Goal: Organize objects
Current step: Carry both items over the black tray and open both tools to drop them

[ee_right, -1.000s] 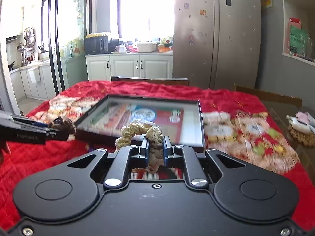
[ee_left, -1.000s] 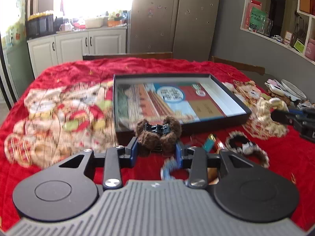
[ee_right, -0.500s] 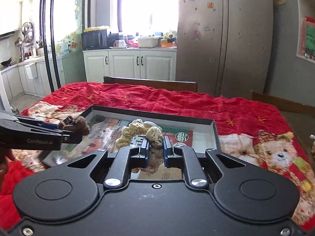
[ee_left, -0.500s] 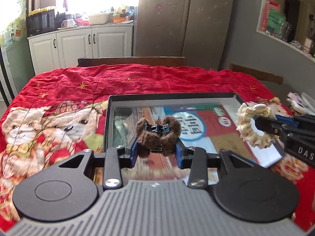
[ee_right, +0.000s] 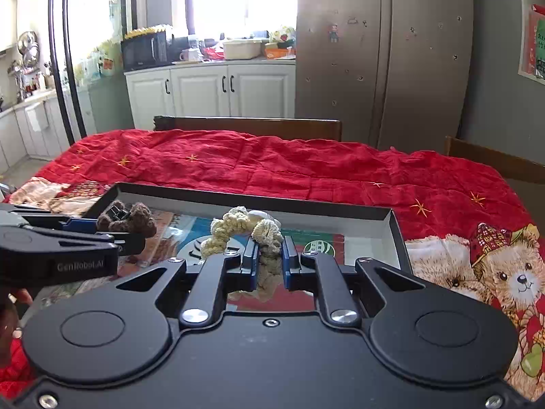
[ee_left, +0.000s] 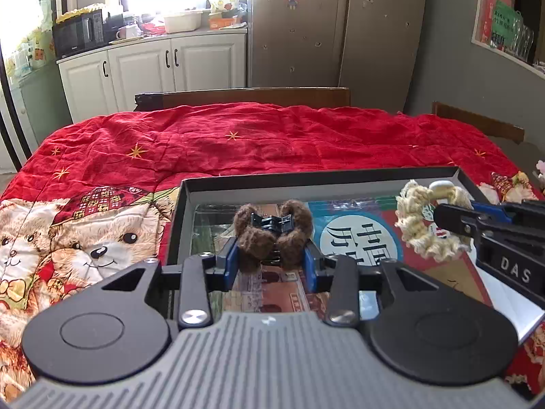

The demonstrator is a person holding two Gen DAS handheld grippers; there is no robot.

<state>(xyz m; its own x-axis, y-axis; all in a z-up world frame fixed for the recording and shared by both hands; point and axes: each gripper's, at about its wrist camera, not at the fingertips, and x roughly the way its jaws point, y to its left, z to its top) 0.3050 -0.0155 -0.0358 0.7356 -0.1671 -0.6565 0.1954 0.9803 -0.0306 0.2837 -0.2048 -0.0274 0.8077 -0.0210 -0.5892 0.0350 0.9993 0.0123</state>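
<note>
The left gripper (ee_left: pixel 270 259) is clamped on a fuzzy brown hair claw clip with a black plastic hinge (ee_left: pixel 274 235), its blue pads pressing the clip's two furry lobes from either side, jaws partly apart around it. Directly beneath and ahead of this tool lies a shallow black rectangular box lid with a glossy printed picture inside (ee_left: pixel 306 176), so the clip hangs above the lid's left part. To the tool's right, the right gripper (ee_left: pixel 442 216) reaches in over the same lid, carrying a cream crocheted scrunchie with a white bead (ee_left: pixel 414 226). Seen from its own camera, the right gripper (ee_right: pixel 269 260) has its jaws nearly together, pinching the scrunchie (ee_right: pixel 238 226), which loops up and leftward from the pads and dangles a little below them, above the lid's (ee_right: pixel 396 235) middle. The left gripper (ee_right: pixel 136 238) with the clip (ee_right: pixel 136 220) comes in from that tool's left, just beside it, with part of a person's hand (ee_right: pixel 10 310) at the frame edge. The lid rests on a red quilted cover printed with teddy bears and gold stars (ee_left: pixel 238 136). Beyond the tools stand dark wooden chair backs (ee_left: pixel 259 95), white kitchen cabinets (ee_left: pixel 153 68) and a tall grey refrigerator (ee_right: pixel 381 54).
</note>
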